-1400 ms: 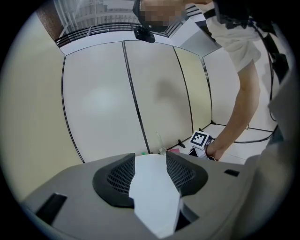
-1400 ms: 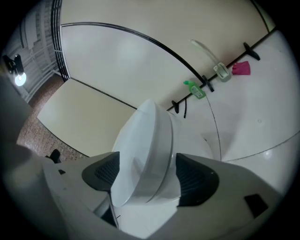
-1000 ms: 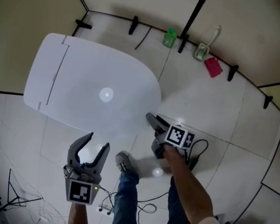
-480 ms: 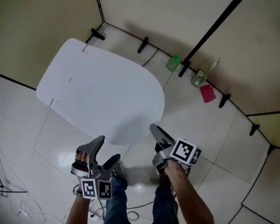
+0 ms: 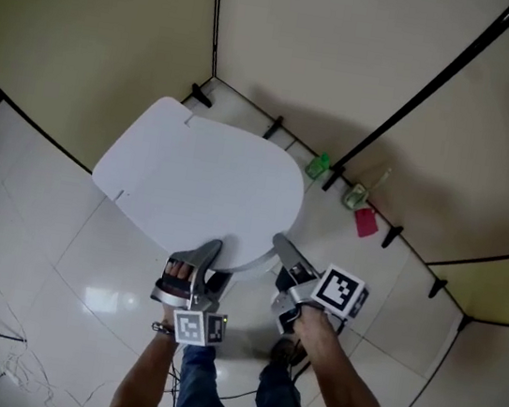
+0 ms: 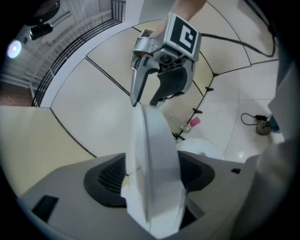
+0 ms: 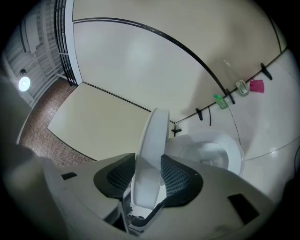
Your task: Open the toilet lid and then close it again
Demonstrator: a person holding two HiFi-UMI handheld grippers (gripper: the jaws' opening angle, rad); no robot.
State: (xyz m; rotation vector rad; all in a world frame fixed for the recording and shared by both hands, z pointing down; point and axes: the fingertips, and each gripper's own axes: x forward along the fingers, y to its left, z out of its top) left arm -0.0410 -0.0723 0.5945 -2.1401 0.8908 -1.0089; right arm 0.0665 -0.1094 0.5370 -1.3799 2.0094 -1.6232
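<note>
The toilet lid is part way up, tilted over the toilet bowl, whose open rim shows below it in the right gripper view. The hinge end of the lid is toward the wall and its front edge is toward the person. The right hand-held gripper is closed narrowly on this front edge, with both ribbed pads pressing on the white plastic, so I judge that it carries the lid. The left hand-held gripper stands fairly wide around the same edge, just beside the right one. Its jaws have just been closing with the lid between them, but the pads do not seem to press yet. The step in hand is the opening. To do it well, both tools should follow the curve around the hinge and should not pull the edge toward the person. The left one should either finish its grip or stay loose as a guide, so that the lid is not twisted between two holds. Near upright it is better to go slowly, so the lid comes to rest gently.
</note>
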